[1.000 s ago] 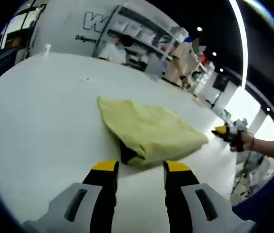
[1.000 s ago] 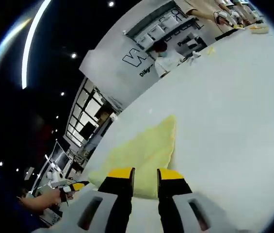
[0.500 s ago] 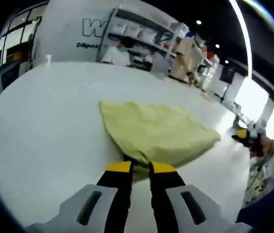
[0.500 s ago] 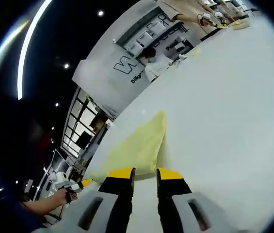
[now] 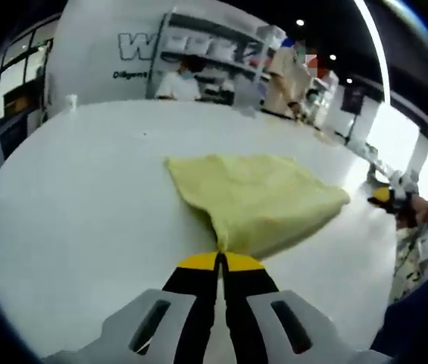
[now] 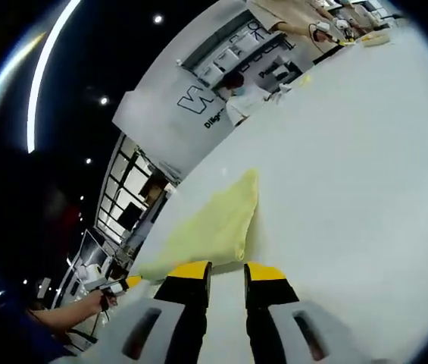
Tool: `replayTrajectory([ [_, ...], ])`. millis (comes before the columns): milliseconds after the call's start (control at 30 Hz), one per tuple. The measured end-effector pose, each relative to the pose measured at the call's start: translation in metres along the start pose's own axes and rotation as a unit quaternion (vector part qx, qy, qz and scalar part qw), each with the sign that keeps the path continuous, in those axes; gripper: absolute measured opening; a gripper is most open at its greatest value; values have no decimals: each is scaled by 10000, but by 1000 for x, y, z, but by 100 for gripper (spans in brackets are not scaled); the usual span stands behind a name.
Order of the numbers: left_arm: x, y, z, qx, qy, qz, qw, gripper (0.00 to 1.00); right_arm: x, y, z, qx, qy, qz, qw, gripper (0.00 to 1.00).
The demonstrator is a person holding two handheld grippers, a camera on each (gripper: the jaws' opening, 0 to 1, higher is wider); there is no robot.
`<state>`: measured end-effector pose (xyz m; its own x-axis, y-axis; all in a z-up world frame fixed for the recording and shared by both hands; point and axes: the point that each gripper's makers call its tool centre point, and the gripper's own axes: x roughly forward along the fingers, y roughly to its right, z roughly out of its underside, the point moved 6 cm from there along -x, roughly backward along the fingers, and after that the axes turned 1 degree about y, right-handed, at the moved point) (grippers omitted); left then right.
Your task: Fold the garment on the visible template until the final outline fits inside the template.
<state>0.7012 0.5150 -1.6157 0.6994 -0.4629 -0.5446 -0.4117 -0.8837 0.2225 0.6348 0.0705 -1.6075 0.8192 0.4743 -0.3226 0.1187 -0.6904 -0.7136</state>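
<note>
A: What does the garment (image 5: pixel 255 201) look like?

B: Pale yellow, soft and matte, folded into a rough wedge with gentle creases across the top. It lies on a smooth white surface (image 5: pixel 77 197) that has a slight sheen. In the left gripper view its near corner tapers to a point right at the yellow tips.

A: So the left gripper (image 5: pixel 221 262) has it?

B: Yes. Its black jaws with yellow caps are pressed together, pinching that near corner of the cloth.

A: And the right gripper (image 6: pixel 226 269)?

B: Its jaws stand apart with a clear gap, gripping nothing. In the right gripper view the garment (image 6: pixel 210 231) sits just beyond the tips as a long yellow triangle, its edge near the left jaw; I cannot tell whether it touches.

A: Can you see each gripper from the other camera?

B: In the left gripper view a hand (image 5: pixel 409 212) holds the other gripper at the far right, past the cloth's far corner. In the right gripper view a hand (image 6: pixel 92 303) sits low on the left.

A: Background?

B: A white wall with dark lettering (image 5: pixel 134 49) and shelving.
</note>
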Motion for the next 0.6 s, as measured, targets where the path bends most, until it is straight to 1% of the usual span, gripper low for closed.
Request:
replayTrajectory([
  [67,1,-4,-1,85,-52,20,9999,1,1,0,-1,-121,-71,2,9999,12],
  [167,1,0,-1,40,-50,102,9999,1,0,-4,1,-409,-218,5,9989,13],
  [200,0,1,-1,44,-44,106,9999,2,1,-4,1,-619,-315,-5,9976,15],
  [267,-2,2,1,53,-56,148,9999,2,3,-6,1,-890,-458,-11,9950,18],
  [300,-2,2,2,50,-67,159,9998,2,4,-7,1,-1090,-555,8,9925,19],
  [333,-2,2,4,52,-74,158,9998,2,8,-4,0,-1465,-648,7,9871,20],
  [367,-1,0,5,51,-81,161,9998,2,11,-4,-1,-1914,-789,3,9783,22],
  [467,0,0,7,44,-111,158,9998,1,22,-7,0,-2687,-1120,-131,9566,24],
  [500,1,-1,7,26,-112,150,9998,1,28,-11,1,-2986,-1251,-213,9459,25],
  [533,1,-1,7,6,-114,146,9998,1,36,-7,-2,-3225,-1345,-310,9365,29],
  [567,2,-3,6,-15,-113,131,9998,1,41,-7,-2,-3338,-1392,-355,9316,32],
  [600,2,-5,6,-28,-115,124,9999,1,46,-6,-3,-3361,-1418,-366,9304,36],
])
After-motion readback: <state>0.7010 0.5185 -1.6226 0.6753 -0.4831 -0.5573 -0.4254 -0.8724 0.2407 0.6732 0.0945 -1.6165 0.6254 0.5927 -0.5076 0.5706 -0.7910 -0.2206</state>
